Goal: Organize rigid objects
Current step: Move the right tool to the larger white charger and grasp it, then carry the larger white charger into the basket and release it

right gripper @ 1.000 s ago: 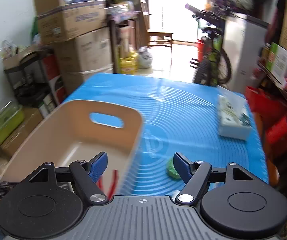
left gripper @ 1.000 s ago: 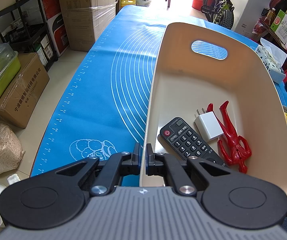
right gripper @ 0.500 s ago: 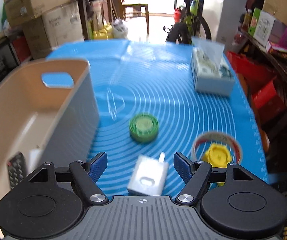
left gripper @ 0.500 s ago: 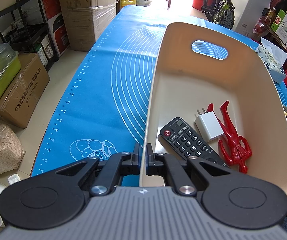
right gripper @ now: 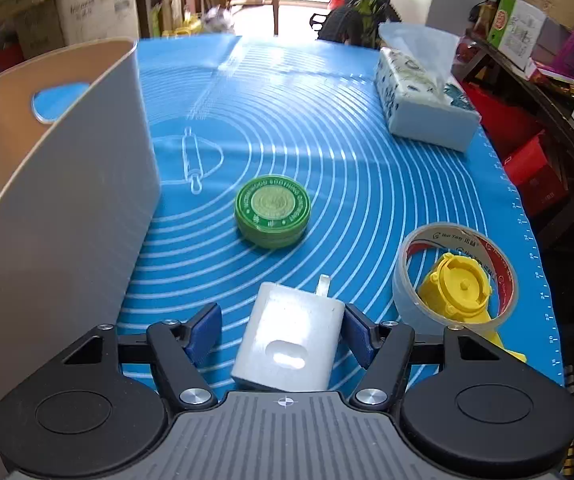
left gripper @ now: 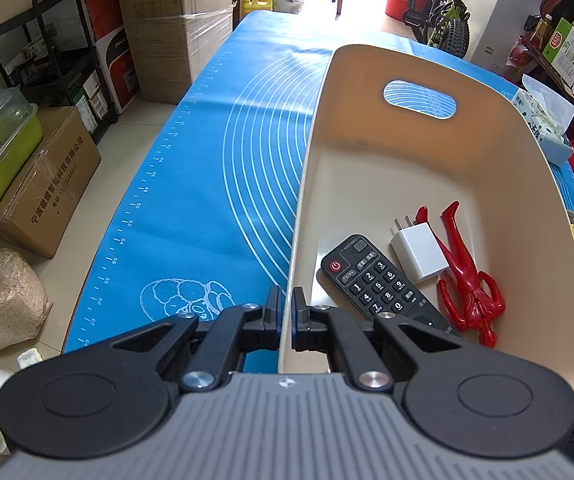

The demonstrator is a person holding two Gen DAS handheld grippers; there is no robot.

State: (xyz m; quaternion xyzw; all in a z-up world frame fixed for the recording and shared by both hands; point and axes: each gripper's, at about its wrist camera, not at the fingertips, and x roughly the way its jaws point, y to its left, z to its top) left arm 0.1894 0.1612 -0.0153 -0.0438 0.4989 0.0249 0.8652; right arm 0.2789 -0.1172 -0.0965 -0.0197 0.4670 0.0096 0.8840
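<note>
1. The left gripper [left gripper: 286,312] stays exactly where it was 1 second ago, its jaws clamped on the near wall of the beige plastic storage bin [left gripper: 387,148], steadying it on the blue silicone mat [left gripper: 215,184] that covers the counter.

2. Inside the bin, nothing has shifted: the black remote control [left gripper: 371,280], a small white plug adapter [left gripper: 419,254] and the red plastic figurine [left gripper: 467,276] lie together on its floor, the adapter touching the figurine and just beside the remote.

3. The right gripper [right gripper: 283,334] is what has changed. 1 second ago it faced the bin with nothing between its open jaws; half a second ago a white rectangular charger block [right gripper: 291,344] lay ahead of it; now the jaws straddle that block, the right blue pad touching or nearly touching its side, the left pad apart from it. They remain open, not yet gripping.

4. Judged from this, the charger block is the next item bound for the bin, and closing on it is the step in hand.

5. Waiting on the mat to the right of the bin: a round green tin [right gripper: 273,212], a roll of clear tape [right gripper: 457,276] ringing a yellow plastic toy [right gripper: 457,292], and a soft tissue pack [right gripper: 423,100] farther back.
</note>
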